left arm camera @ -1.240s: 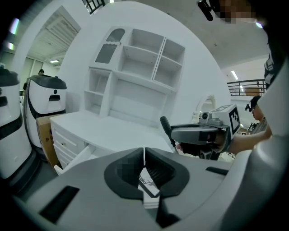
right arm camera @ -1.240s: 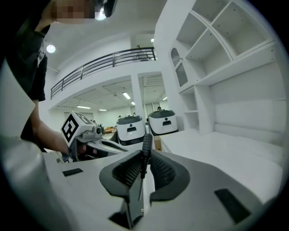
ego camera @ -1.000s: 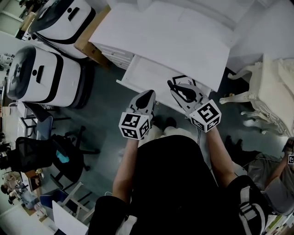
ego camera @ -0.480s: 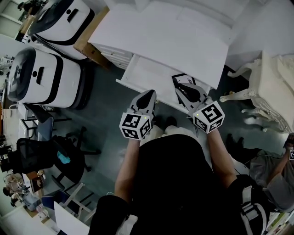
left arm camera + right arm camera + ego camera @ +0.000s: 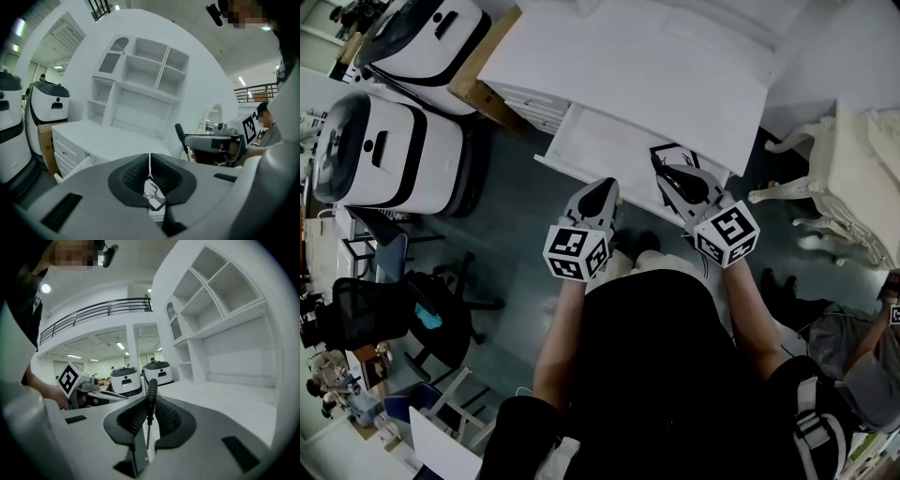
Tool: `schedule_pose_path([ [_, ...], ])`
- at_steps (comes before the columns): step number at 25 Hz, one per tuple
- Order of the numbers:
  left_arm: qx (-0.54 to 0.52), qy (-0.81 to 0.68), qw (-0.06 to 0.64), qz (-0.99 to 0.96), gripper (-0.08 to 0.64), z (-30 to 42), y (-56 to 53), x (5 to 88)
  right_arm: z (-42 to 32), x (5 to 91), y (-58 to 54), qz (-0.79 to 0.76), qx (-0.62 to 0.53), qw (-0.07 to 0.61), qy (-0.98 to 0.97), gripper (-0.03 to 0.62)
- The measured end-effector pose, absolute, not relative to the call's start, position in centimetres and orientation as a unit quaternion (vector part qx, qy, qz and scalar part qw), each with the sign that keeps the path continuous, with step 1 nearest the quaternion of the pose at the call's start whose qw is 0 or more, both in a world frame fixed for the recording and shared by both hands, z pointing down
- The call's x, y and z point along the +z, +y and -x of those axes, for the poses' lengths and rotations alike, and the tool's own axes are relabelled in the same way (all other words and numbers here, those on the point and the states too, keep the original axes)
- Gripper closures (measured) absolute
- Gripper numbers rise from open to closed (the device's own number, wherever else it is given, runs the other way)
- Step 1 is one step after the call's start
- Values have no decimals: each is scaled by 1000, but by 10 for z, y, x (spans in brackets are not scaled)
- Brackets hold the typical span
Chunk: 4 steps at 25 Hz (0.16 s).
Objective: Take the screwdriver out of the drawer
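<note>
- Right tool (image 5: 150, 416): the jaws are closed on the screwdriver (image 5: 151, 392). The ribbed pads clamp it where the black handle meets the shaft. The handle stands up above the jaws and the thin shaft runs down between them.
- Left tool (image 5: 150, 165): the jaws are fully together with nothing between them. In the head view it hangs just outside the front edge of the drawer (image 5: 600, 145) and touches nothing.
- Location of the screwdriver: it is lifted in the right tool, not lying in the drawer. In the left gripper view it shows upright against the white shelf unit (image 5: 145, 70), at about tabletop height. In the head view the right tool sits over the right end of the open drawer.
- Change over the last second: very little. Across the head views both tools keep nearly the same positions. The marker cube (image 5: 727, 234) of the right tool appears turned slightly about its long axis. The drawer stands open to the same extent.
- Meaning for the task: the extraction is judged essentially complete, as the screwdriver is secured and clear of the drawer floor. The slight roll reads as a settling of the grip, not a new stroke.
- Remaining work, as a judgement: carry the screwdriver clear of the drawer, for example to the white tabletop (image 5: 628, 66). The left tool is free to close the drawer.
- Risk: the grip lies on a narrow, round section, so the screwdriver may pivot if the tool tilts sharply.
</note>
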<state>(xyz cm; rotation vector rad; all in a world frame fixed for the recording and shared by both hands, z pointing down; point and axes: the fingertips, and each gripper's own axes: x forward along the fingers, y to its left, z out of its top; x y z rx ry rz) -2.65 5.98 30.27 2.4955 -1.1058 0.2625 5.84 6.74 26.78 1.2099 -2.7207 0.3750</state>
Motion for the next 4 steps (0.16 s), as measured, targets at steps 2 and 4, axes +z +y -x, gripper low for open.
schedule_pose_path([
  [2, 95, -395, 199, -892, 529, 26, 60, 304, -60, 269, 67, -402, 126, 70, -904, 523],
  [4, 96, -395, 199, -892, 529, 25, 61, 305, -61, 269, 68, -402, 126, 71, -904, 523],
])
